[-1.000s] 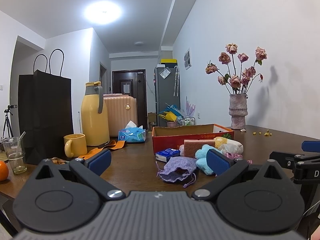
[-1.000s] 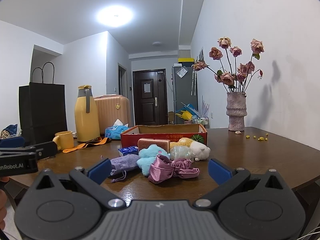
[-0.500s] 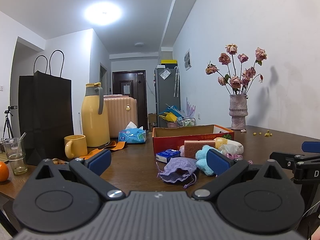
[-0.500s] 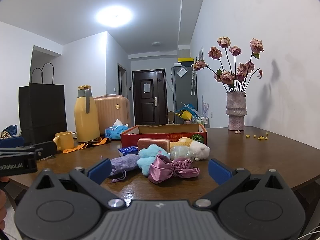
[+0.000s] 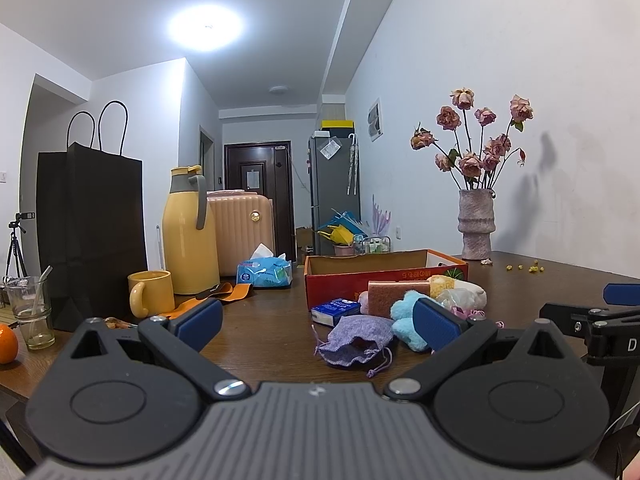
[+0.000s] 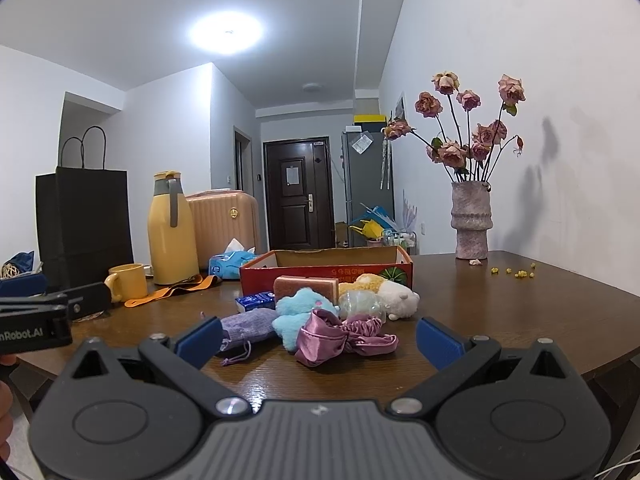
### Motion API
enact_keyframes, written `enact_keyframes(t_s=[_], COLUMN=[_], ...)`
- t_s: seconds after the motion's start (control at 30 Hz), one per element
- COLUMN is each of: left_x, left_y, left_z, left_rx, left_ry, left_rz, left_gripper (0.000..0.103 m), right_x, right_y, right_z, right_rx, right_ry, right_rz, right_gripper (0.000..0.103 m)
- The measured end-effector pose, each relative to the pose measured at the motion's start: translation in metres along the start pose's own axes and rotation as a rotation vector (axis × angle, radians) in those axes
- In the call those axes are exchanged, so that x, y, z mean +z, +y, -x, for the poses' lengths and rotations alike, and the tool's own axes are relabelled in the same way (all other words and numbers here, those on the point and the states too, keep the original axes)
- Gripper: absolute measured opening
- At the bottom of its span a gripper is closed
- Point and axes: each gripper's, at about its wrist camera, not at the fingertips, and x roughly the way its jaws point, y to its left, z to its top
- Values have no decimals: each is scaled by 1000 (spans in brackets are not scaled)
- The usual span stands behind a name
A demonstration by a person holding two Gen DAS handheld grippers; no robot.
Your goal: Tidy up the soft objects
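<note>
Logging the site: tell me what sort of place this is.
Likely a home dining area: dark wooden table, grey fridge by a dark entry door, pink ribbed suitcase.

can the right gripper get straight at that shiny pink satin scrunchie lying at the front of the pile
Probably yes. The right gripper is open, and the pink satin scrunchie lies right ahead between its fingers at the near edge of the pile, with only bare wooden table before it. The light blue plush toy crowds its left side.
</note>
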Motion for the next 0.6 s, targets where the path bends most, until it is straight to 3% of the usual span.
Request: enact_keyframes(t_s=[0.6], left_x=[0], left_y=[-2], left_z=[0], left_rx=[1], left_ry=[-1], left_rz=[-2], left_gripper=[103], right_x=[0], right_y=[1], right_z=[0], right_rx=[-1], right_ry=[-2], right_rz=[1], right_gripper=[103])
